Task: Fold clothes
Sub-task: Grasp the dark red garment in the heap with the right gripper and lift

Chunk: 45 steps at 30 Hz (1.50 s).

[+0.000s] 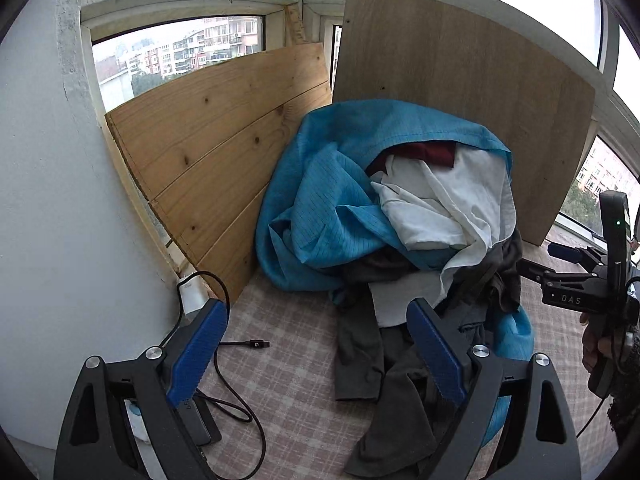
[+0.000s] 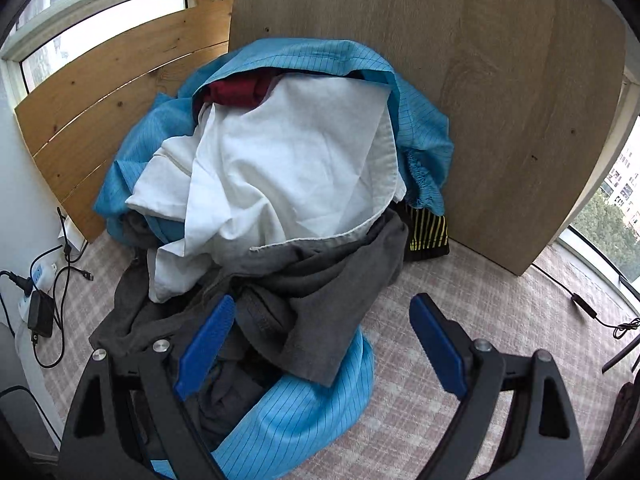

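A heap of clothes lies on a checked cloth surface against wooden boards. It holds a blue striped garment, a white garment, a dark grey garment, a dark red piece and a black piece with yellow stripes. My left gripper is open and empty, above the left front of the heap. My right gripper is open and empty, over the grey garment at the heap's front. The right gripper's body shows at the right edge of the left wrist view.
A pine board and a darker wood panel lean behind the heap. A charger, power strip and cables lie at the left by the white wall. Another cable lies at the right. Windows are behind.
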Each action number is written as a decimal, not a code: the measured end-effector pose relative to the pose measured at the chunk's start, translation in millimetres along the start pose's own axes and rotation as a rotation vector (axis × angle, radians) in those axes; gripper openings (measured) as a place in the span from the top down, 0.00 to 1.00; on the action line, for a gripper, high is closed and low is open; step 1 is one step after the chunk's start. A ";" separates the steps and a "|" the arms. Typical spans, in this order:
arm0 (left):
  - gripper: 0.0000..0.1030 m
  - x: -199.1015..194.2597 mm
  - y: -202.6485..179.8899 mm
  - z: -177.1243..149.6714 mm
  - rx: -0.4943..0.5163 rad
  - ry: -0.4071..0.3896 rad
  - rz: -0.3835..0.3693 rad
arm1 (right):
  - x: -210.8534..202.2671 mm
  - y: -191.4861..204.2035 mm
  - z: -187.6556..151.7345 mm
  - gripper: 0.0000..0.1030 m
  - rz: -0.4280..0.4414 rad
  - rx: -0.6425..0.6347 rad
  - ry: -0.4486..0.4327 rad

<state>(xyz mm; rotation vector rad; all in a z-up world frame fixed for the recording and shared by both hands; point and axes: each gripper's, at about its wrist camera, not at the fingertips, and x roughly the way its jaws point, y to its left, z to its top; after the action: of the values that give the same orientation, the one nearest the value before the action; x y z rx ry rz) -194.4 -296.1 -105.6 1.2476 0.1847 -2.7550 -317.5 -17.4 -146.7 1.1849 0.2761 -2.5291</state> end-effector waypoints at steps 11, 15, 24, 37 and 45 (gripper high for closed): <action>0.11 18.2 2.5 3.7 -0.020 0.025 -0.018 | 23.7 30.8 122.8 0.26 -0.038 -0.166 -0.069; 0.11 24.9 9.9 2.9 -0.048 0.036 -0.015 | 53.1 42.8 141.6 0.26 0.051 -0.162 -0.006; 0.11 37.0 13.8 4.8 -0.068 0.059 -0.023 | 94.1 63.7 144.7 0.34 0.100 -0.195 0.016; 0.11 28.8 1.0 9.0 -0.035 0.044 -0.037 | 11.6 53.4 171.3 0.94 0.395 -0.119 -0.026; 0.11 3.7 15.0 13.5 -0.079 -0.007 -0.020 | -130.3 81.7 243.0 0.94 0.547 -0.165 -0.305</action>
<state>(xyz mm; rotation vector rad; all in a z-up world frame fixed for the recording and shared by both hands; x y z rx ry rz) -204.6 -313.2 -100.6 1.2231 0.3046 -2.7395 -380.7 -140.6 105.4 0.6787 0.0671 -2.1112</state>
